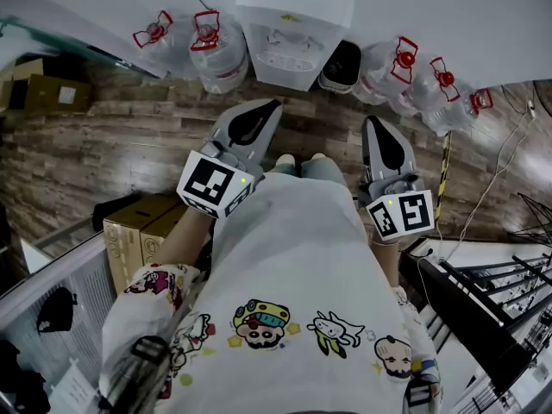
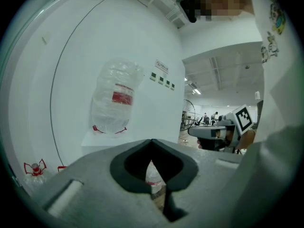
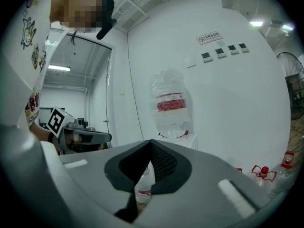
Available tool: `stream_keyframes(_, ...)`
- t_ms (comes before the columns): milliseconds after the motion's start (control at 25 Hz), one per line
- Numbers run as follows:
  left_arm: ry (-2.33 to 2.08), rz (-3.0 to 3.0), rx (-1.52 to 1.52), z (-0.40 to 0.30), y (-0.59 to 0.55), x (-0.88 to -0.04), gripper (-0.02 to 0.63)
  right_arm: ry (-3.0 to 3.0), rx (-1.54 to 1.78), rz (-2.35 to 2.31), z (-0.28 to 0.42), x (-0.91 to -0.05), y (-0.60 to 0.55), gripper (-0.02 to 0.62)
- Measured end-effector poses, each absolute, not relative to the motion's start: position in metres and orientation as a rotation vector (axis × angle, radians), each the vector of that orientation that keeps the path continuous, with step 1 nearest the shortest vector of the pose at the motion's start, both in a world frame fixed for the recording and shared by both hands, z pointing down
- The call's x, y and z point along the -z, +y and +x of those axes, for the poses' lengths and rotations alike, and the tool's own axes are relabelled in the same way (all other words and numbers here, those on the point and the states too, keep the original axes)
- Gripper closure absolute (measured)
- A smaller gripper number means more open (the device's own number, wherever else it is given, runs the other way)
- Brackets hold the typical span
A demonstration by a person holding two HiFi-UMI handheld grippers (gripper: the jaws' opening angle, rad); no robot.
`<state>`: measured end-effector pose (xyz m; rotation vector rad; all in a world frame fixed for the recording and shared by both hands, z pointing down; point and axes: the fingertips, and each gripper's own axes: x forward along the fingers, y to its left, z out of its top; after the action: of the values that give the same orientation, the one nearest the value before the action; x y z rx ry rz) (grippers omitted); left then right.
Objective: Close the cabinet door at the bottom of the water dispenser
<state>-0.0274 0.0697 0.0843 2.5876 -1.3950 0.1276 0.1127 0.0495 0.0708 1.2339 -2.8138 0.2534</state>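
Lighting: bright, even indoor light from ceiling lights [image 3: 256,23]; white wall [image 3: 237,94] evenly lit, no harsh glare.
Head view: sharp at centre; soft shadows on the wood floor [image 1: 103,145]; lower corners dimmer.
Gripper views: strong fisheye bend and a black vignette at the rim. The left gripper [image 2: 151,143] and right gripper [image 3: 151,144] are blurred up close.

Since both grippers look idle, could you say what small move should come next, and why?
Probably lower the right gripper toward the base of the water dispenser. It and the left gripper are shut and empty, apart from the dispenser, and its cabinet door shows in no view.
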Motion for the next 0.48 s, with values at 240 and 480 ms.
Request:
stream_keyframes(240, -1.39, 2.588, -0.115, -0.0312, 0.0663, -0.0843, 0.606, -2.814, -0.275, 1.218, 0.1067, -0.0757, 0.0511, 0.591)
stream_keyframes(480, -1.39, 2.579, -0.112, -0.0324, 0.07, -0.0858, 0.606, -2.805, -0.295, 1.225, 0.1084, -0.0787, 0.0525, 0.591)
